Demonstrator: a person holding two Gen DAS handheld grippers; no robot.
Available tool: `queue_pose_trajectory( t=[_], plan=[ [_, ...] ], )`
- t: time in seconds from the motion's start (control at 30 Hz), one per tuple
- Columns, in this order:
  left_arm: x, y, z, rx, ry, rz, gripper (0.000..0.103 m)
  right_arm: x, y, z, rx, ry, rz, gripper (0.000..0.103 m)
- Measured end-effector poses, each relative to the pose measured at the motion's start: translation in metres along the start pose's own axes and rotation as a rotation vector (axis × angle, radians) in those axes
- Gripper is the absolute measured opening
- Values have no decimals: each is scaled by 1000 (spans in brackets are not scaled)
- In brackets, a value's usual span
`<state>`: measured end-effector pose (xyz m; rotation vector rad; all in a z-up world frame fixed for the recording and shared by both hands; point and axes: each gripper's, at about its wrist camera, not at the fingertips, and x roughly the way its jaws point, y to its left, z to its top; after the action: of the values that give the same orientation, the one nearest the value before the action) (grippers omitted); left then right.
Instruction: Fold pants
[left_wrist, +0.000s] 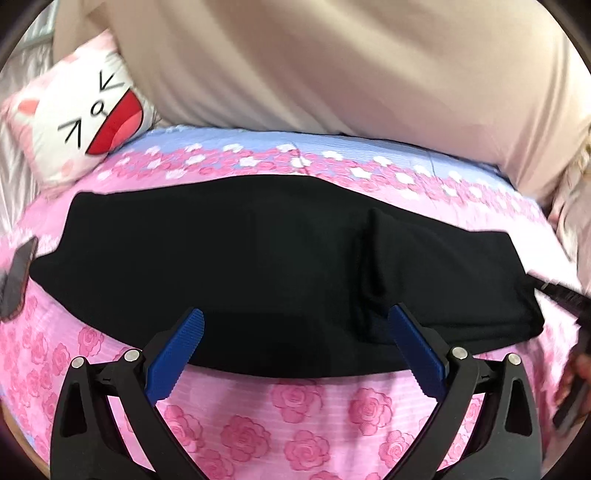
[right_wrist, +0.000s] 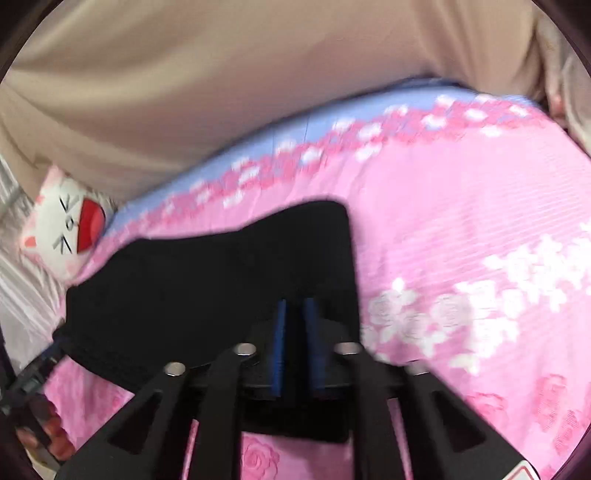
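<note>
The black pants (left_wrist: 258, 266) lie folded in a long band across the pink rose-print bed cover (left_wrist: 295, 413). A raised fold stands near their right part. My left gripper (left_wrist: 295, 321) is open, its blue pads (left_wrist: 173, 362) over the near edge of the pants, holding nothing. In the right wrist view the pants (right_wrist: 207, 280) lie to the left and ahead. My right gripper (right_wrist: 295, 306) is shut on the pants fabric, which passes between its blue pads (right_wrist: 279, 347). The right gripper also shows at the right edge of the left wrist view (left_wrist: 565, 299).
A white cat-face pillow (left_wrist: 88, 118) lies at the back left of the bed. A large beige cover (left_wrist: 332, 66) bulges along the back. The bed cover has a blue band (left_wrist: 332, 144) by it. A dark object (left_wrist: 16, 277) sits at the left edge.
</note>
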<state>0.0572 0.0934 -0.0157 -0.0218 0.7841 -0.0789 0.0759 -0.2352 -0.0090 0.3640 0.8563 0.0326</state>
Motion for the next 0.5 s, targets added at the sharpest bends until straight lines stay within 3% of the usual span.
queue_pose_trajectory(
  t=[0.03, 0.1, 0.2, 0.23, 0.27, 0.3, 0.33, 0.5],
  plan=[
    [-1, -3, -2, 7, 1, 11, 98, -7, -1, -1, -5, -19, -13, 68],
    [3, -8, -5, 7, 17, 14, 98, -16, -7, -6, -9, -25, -30, 68],
    [6, -15, -8, -9, 38, 5, 98, -11, -17, -17, 27, 34, 38, 68],
    [7, -17, -9, -11, 41, 5, 98, -5, -17, -20, 31, 61, 59, 60],
    [9, -23, -9, -11, 46, 6, 98, 4, -15, -24, 28, 82, 75, 41],
    [11, -27, -9, -10, 51, 8, 98, 8, -11, -28, 20, 87, 78, 40],
    [12, -30, -9, -7, 53, 8, 98, 8, -7, -30, -3, 70, 62, 25],
    [16, -41, -10, 20, 60, 32, 98, -20, -24, -17, -7, -21, 55, 10]
  ],
)
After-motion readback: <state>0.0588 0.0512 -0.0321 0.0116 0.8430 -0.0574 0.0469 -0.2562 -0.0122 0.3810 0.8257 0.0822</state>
